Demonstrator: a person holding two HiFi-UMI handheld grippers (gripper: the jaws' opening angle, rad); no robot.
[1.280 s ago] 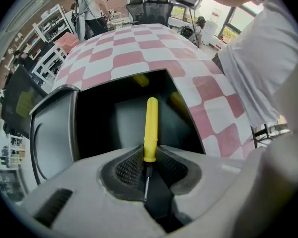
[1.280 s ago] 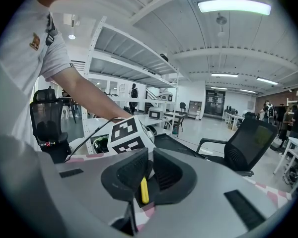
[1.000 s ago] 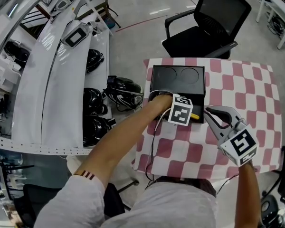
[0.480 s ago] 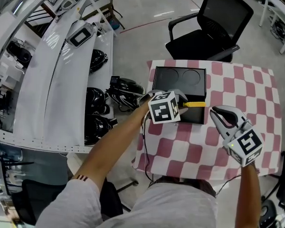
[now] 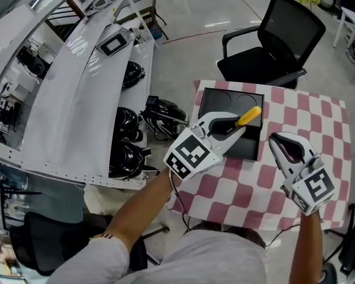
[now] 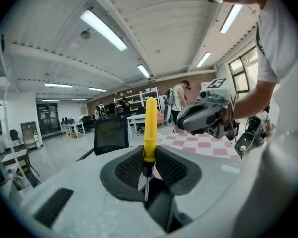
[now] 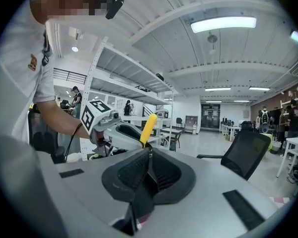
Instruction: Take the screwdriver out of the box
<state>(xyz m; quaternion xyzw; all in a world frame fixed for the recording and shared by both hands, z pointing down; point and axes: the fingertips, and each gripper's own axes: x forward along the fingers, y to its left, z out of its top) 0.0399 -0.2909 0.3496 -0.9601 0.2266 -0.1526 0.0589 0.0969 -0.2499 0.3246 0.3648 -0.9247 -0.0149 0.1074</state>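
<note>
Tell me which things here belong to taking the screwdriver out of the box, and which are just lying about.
Part of the job:
- screwdriver, yellow handle, clamped in the left gripper
- black box on the table

Just lying about:
- office chair
- checked tablecloth
- black cables beside the white racks
- right gripper, shut and empty, idle
</note>
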